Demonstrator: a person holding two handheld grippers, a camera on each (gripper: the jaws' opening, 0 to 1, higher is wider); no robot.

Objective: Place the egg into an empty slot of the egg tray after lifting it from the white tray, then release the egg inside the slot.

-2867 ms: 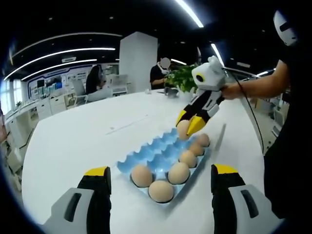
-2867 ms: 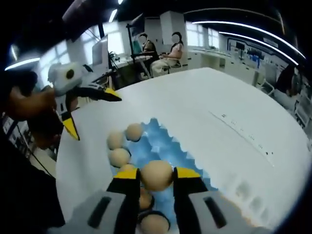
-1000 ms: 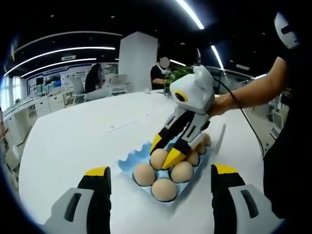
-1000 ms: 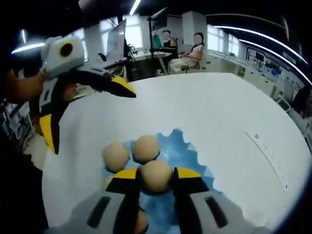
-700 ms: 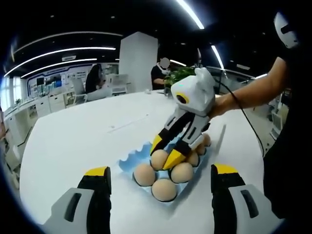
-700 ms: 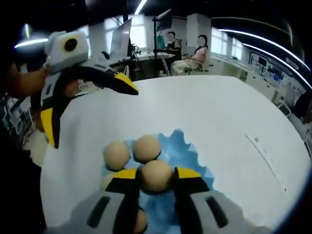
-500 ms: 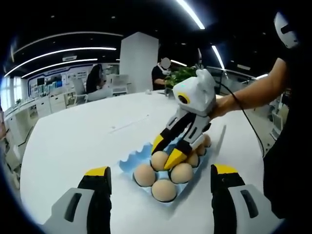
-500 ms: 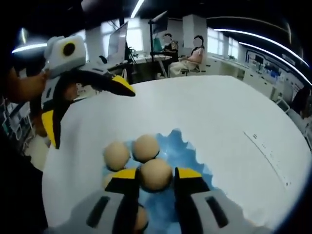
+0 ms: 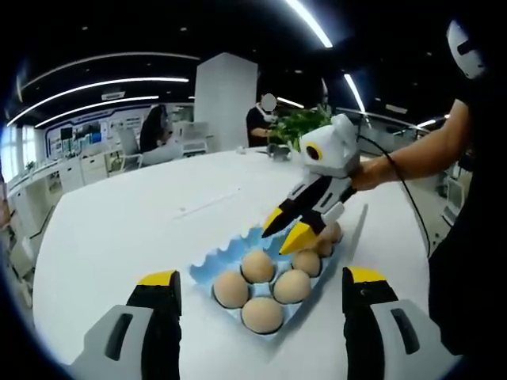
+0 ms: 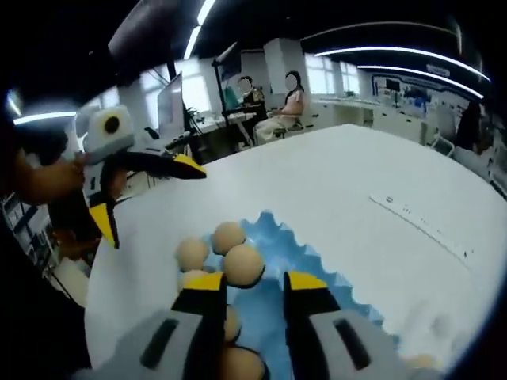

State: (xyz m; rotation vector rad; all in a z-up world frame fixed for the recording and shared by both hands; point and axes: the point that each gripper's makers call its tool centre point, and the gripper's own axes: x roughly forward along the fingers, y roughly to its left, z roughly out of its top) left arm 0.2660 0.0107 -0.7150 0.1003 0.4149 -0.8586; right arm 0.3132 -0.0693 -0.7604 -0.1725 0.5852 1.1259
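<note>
Potted plant [image 9: 299, 124]; seated people [image 10: 287, 99]

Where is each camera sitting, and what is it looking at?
Left gripper view: rides on the left hand-held gripper, looking across the white table at the blue egg tray; its own open jaws rise below, and the person's arm holds the right hand-held gripper above the eggs.
Right gripper view: rides on the right hand-held gripper, looking down at the egg tray; its open jaws show, empty, with the placed egg just ahead.
Both share: the tray, the eggs, the table, and each other's gripper.
</note>
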